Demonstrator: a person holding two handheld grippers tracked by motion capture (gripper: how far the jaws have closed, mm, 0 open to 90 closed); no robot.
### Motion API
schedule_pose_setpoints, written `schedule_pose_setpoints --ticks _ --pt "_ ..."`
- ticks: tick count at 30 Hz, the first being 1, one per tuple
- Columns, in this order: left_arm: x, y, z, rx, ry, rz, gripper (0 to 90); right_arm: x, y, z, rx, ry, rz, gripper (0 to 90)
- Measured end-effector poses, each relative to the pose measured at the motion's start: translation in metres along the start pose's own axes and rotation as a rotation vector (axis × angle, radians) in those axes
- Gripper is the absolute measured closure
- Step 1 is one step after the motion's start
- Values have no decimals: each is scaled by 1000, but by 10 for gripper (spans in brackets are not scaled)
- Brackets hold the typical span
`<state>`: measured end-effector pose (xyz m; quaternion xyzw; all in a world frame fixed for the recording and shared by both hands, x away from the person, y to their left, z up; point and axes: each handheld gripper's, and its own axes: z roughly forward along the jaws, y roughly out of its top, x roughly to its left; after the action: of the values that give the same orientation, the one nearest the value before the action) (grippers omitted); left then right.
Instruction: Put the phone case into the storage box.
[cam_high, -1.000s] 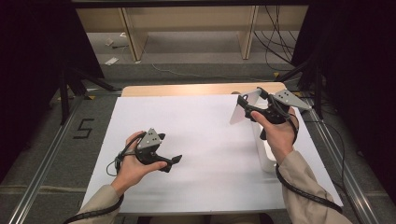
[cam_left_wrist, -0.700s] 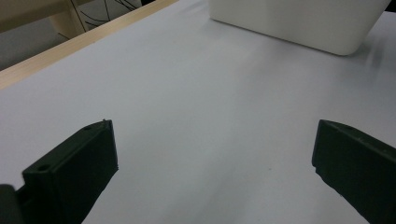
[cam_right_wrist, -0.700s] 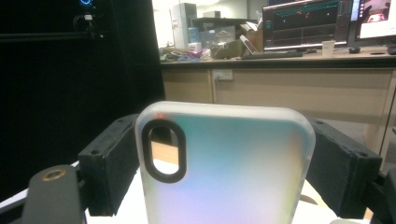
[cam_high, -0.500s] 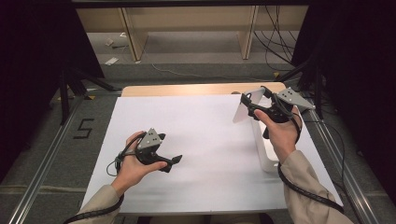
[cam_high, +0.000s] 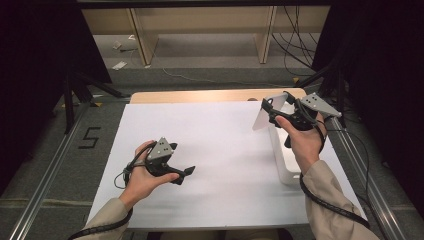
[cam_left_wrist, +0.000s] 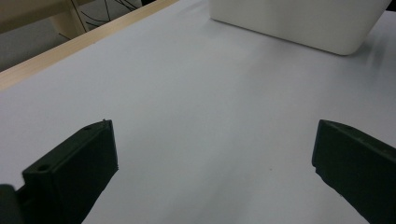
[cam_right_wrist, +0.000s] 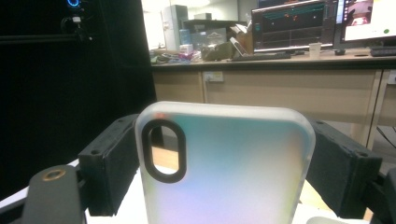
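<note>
Your left gripper (cam_high: 186, 172) sits low at the lower left of the high view, resting on the white table (cam_high: 220, 150) with its jaws wide apart and nothing between them; in the left gripper view the bare sheet shows between the two black jaws, and the white bin (cam_left_wrist: 299, 21) lies at the upper right of that frame, well apart from them. Moving rightward, your right gripper (cam_high: 272, 110) is raised at the upper right of the high view, its jaws clamped on the two long edges of a frosted phone case (cam_high: 264, 114). In the right gripper view the phone case (cam_right_wrist: 229, 168) stands upright between the jaws, its oval camera cutout at the upper left of the case. The case hangs in the air above the far end of the white bin (cam_high: 285, 160), which lies along the right edge of the table beneath your forearm. By my reading you are in the carry step, with the case lifted and not yet set anywhere. If the case is meant for the table, the next move calls for bringing it leftward and down over clear sheet, keeping it level in the clamp, and parting the jaws only once it rests on the surface. Your left gripper looks ready to steady it.
</note>
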<state>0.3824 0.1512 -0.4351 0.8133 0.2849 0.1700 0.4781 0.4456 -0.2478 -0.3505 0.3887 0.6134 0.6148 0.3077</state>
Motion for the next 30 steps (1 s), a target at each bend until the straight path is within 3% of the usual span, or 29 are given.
schedule_pose_setpoints --ticks 30 --pt "1 1 -1 -2 9 2 0 -15 3 -6 6 -66 2 186"
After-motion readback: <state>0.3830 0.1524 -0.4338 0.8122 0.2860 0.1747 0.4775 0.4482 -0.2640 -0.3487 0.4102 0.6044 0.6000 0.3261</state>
